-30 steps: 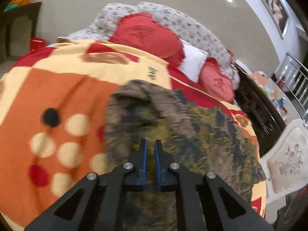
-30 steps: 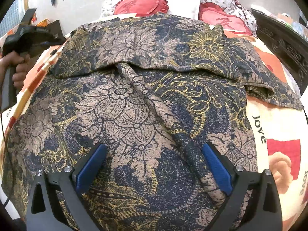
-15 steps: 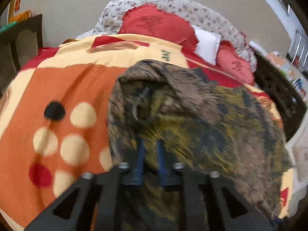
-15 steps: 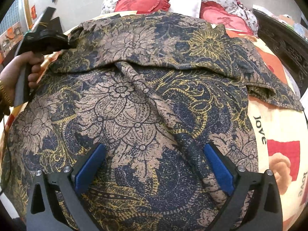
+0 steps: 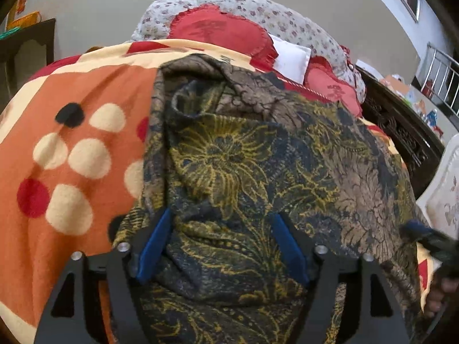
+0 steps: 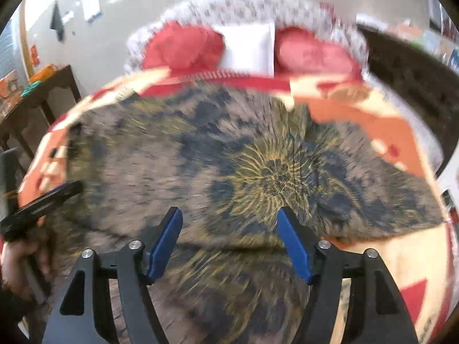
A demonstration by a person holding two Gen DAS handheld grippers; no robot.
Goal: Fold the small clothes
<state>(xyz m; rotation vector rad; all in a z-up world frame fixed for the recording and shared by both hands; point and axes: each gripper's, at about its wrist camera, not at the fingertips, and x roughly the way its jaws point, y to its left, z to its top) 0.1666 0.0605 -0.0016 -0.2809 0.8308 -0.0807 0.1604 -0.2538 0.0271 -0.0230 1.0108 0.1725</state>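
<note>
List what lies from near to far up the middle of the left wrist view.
left gripper, open → floral garment → patterned blanket → red cushion → flowered pillow → wall.

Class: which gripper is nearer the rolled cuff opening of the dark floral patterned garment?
Left. The left gripper sits just below the rolled cuff opening of the garment; the right gripper is farther along its other side.
</note>
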